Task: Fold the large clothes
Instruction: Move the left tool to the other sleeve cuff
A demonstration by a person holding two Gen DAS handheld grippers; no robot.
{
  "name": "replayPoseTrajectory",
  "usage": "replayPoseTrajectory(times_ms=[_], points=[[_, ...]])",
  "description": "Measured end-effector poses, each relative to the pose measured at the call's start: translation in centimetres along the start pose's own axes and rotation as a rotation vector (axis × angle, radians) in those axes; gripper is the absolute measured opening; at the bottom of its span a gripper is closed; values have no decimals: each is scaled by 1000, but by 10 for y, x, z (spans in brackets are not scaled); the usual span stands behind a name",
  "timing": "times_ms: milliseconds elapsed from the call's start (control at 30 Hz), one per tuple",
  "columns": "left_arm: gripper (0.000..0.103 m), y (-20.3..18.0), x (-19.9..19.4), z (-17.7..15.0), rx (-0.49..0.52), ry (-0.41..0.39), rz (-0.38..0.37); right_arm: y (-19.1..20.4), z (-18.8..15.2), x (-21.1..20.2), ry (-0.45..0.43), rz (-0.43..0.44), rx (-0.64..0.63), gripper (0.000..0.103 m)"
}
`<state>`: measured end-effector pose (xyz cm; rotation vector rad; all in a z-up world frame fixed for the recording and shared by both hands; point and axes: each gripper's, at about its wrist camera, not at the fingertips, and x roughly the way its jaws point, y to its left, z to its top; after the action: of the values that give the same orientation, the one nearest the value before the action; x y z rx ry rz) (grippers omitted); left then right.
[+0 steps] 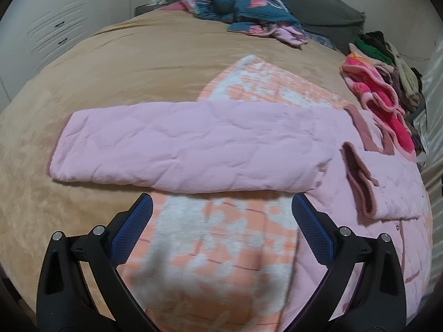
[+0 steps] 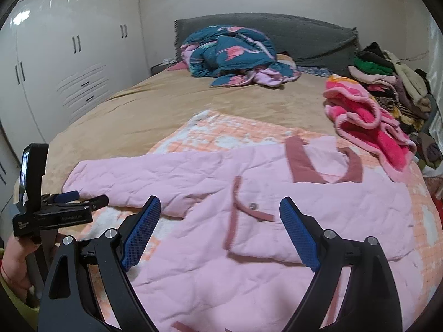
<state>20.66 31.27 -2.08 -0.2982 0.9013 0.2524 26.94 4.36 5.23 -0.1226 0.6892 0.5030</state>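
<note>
Two grippers hover with nothing held: the left gripper (image 1: 221,215) and the right gripper (image 2: 220,218) both show blue pads spread wide over cloth. Target is the pale pink quilted jacket with dusty-rose trim (image 2: 210,171), spread flat toward the near edge of the bed, lying on an orange-and-white checked quilt (image 2: 221,130). One long sleeve (image 1: 180,144) already lies folded across the body, pointing to the bed's left edge; a trimmed flap (image 1: 360,177) is turned up near the right edge. Judgement: next fold wants both grippers pinching matching points on the hem or side seam, taking only jacket layers, not the quilt beneath, then carrying over level so the sleeve stays put. Padding is thick; expect it to spring back unless pressed. Tan plush bedspread (image 1: 124,63) covers the bed. A teal flamingo-print duvet (image 2: 229,52) is bunched at the head edge by a grey headboard cushion (image 2: 304,36); a pink fleece garment (image 2: 368,127) and mixed clothes pile sit along the right edge. White wardrobes (image 2: 69,63) stand left.
</note>
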Motion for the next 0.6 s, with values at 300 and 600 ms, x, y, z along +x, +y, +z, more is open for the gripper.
replayPoseTrajectory(times_ms=[300,600], points=[[94,50,8,-8,-89,17,36,40,-6,34,49,46,-50,87],[94,104,26,-23,-243,45,41,64,-17,66,94,65,-75,87]])
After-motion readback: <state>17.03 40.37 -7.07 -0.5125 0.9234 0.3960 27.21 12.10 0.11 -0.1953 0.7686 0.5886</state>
